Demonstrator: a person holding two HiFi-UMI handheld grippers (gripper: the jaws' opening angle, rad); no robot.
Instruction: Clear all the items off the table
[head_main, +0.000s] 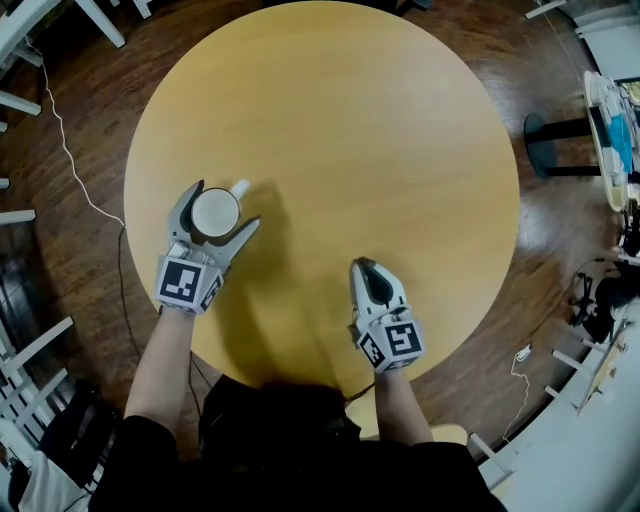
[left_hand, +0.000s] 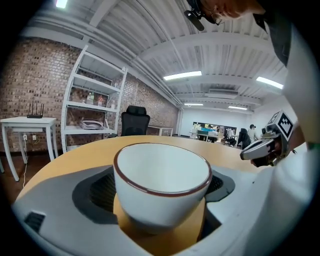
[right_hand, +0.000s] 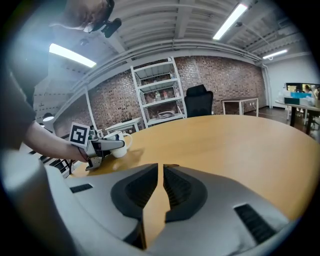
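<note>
surface: round wooden table (head_main: 400, 150), one cup (head_main: 215, 212) | room: brick wall (left_hand: 30, 85), shelving (left_hand: 92, 106)

The head view looks steeply down on the round table (head_main: 400, 130) from above its near edge, high enough to hold the whole top and the floor (head_main: 560, 260) around it. The left gripper view's camera rides on the left gripper (head_main: 226, 204), low over the table's near-left part. It faces across the top, very near a white cup (left_hand: 162, 182) that fills its middle. The right gripper view's camera rides on the right gripper (head_main: 361, 264), low over the table's near-right part, also facing across the top. Both gripper views share the brick wall (left_hand: 30, 85), white shelf (left_hand: 95, 107) and black chair (left_hand: 135, 120) beyond the table's far side, and each catches the other gripper.
</note>
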